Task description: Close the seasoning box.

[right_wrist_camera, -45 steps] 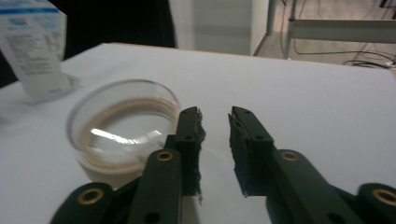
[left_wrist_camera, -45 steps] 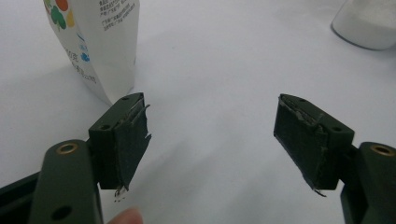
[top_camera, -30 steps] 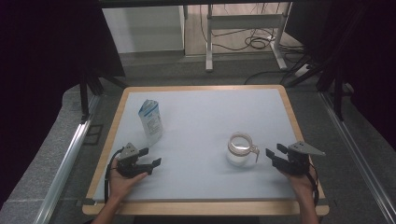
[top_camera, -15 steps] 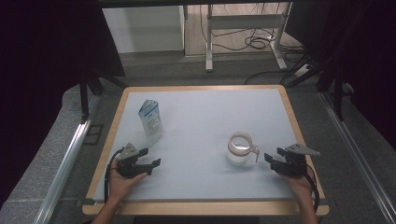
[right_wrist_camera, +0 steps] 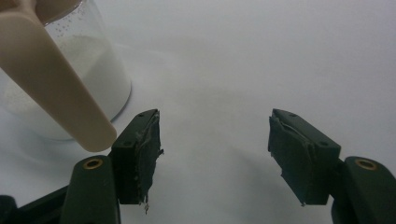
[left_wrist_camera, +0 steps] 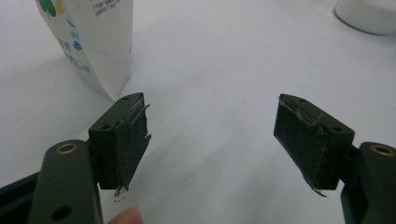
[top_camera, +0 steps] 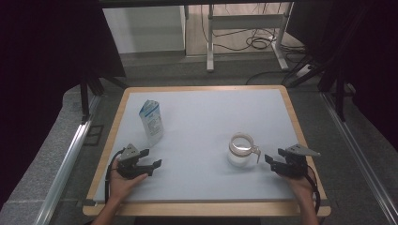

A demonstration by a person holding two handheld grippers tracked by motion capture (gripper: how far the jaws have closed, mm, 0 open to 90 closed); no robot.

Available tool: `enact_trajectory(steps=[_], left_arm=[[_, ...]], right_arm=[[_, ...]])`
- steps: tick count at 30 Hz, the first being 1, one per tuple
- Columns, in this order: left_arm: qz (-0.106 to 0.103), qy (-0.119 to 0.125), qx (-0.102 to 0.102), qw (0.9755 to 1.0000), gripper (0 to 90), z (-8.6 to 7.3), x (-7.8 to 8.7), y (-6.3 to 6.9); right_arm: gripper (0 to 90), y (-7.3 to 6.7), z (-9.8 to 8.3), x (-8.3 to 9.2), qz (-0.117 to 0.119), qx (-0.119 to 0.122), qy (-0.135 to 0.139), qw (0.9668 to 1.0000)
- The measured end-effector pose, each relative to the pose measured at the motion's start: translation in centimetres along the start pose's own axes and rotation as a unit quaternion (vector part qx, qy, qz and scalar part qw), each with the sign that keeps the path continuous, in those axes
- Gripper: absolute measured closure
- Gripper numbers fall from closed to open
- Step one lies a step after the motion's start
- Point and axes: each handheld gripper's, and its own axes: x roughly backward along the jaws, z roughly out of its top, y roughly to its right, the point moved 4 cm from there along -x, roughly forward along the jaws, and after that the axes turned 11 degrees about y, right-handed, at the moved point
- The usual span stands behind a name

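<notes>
While the glass jar (top_camera: 241, 151) stands right of the table's (top_camera: 202, 110) middle, its beige handle (right_wrist_camera: 53, 88) points at the right gripper (top_camera: 274, 161), whose jaws have just been opening and stand spread, nothing between them. Closer, the right gripper view reveals white powder inside the jar, its rim cut off. Far left, the left gripper (top_camera: 152, 158) gapes empty near the carton (top_camera: 151, 121).
</notes>
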Motion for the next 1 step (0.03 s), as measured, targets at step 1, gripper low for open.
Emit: enact_trajectory(steps=[1], left_arm=[[0.0, 0.0, -0.001, 1.0, 25.9, 0.0, -0.01, 0.0]], right_arm=[[34.7, -0.03, 0.01, -0.01, 0.001, 0.002, 0.0, 1.0]])
